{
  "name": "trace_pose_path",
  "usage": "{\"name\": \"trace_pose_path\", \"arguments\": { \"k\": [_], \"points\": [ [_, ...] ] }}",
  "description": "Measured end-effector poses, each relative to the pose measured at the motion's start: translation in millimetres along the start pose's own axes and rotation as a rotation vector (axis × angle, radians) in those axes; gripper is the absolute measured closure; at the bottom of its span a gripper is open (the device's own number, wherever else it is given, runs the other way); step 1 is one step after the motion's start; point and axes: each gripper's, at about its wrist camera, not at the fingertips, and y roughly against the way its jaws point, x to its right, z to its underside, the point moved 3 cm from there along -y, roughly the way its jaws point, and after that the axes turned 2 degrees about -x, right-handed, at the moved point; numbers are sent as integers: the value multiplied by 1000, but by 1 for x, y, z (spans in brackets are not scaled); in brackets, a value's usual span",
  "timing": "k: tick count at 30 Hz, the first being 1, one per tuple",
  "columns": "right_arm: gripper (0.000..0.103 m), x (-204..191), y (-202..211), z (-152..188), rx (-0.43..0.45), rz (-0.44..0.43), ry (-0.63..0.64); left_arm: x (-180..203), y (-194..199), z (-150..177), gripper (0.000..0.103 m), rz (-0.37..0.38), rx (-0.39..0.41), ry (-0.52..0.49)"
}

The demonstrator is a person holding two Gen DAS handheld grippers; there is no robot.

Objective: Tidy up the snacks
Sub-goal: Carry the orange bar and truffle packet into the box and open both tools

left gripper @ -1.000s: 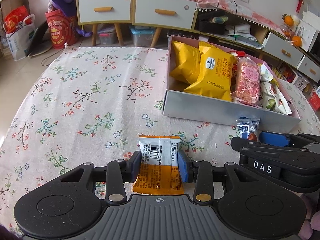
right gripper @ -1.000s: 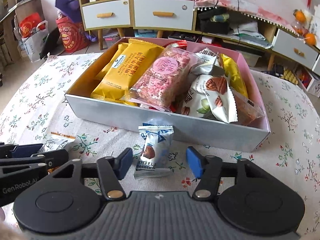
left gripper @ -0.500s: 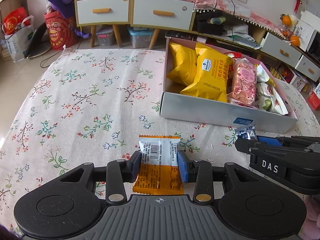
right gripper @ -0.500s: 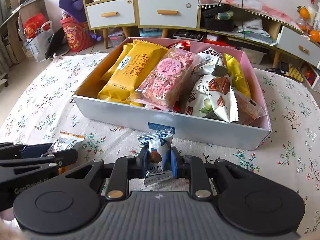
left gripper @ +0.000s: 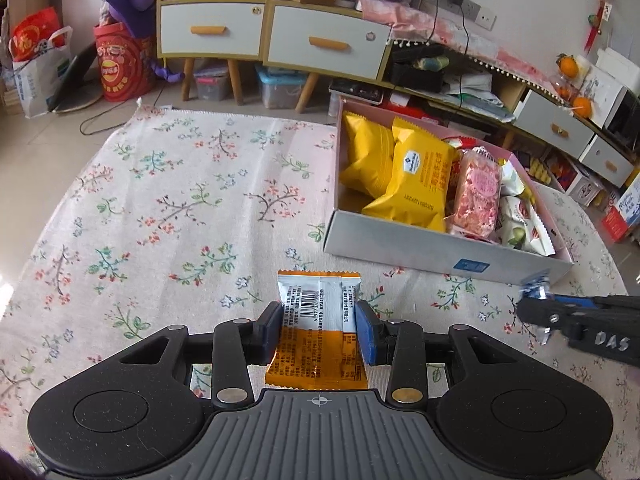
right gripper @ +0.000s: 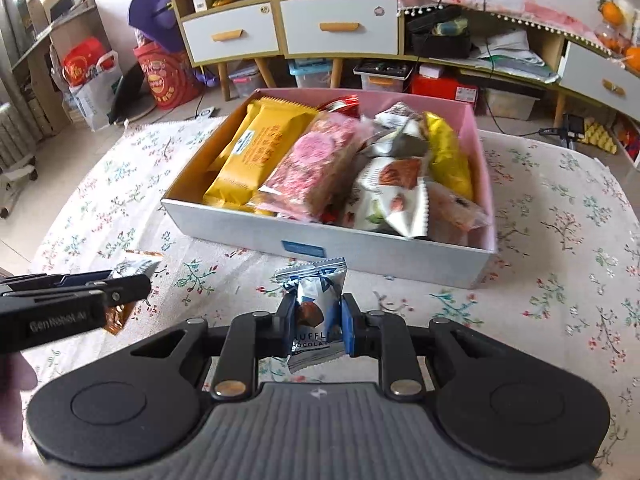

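Observation:
My left gripper [left gripper: 319, 330] is shut on an orange and white snack packet [left gripper: 316, 332], held over the floral tablecloth. My right gripper [right gripper: 319, 322] is shut on a small blue and white truffle chocolate packet [right gripper: 316, 312], lifted above the cloth in front of the box. The snack box [right gripper: 360, 248], white outside and pink inside, holds yellow packets [right gripper: 260, 152], a pink packet [right gripper: 316, 164] and nut packets. In the left wrist view the box [left gripper: 420, 244] stands at the right, and the right gripper [left gripper: 536, 312] shows at the far right.
The floral tablecloth [left gripper: 180, 208] covers the table. Behind it stand white drawers [left gripper: 320, 44], a red bucket [left gripper: 120, 64] and bags on the floor. The left gripper [right gripper: 132, 284] shows at the left of the right wrist view.
My right gripper has shut on the truffle packet and lifted it off the cloth. My left gripper keeps its hold on the orange packet and has risen a little.

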Motion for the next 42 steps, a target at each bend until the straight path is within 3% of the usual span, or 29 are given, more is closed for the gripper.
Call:
{"name": "trace_pose_path", "arguments": {
  "k": [5, 12, 19, 26, 42],
  "points": [
    [83, 14, 12, -5, 11, -51, -46, 9, 9, -14, 67, 21, 47, -53],
    [83, 35, 18, -24, 50, -82, -90, 21, -3, -54, 67, 85, 84, -36],
    [83, 53, 16, -60, 86, -46, -112, 35, -25, -82, 67, 98, 72, -63],
    [83, 71, -11, -94, 79, -37, -170, 32, -51, -81, 67, 76, 23, -79],
    [81, 52, -52, -133, 52, -69, -154, 32, -63, -88, 64, 116, 71, -137]
  ]
}}
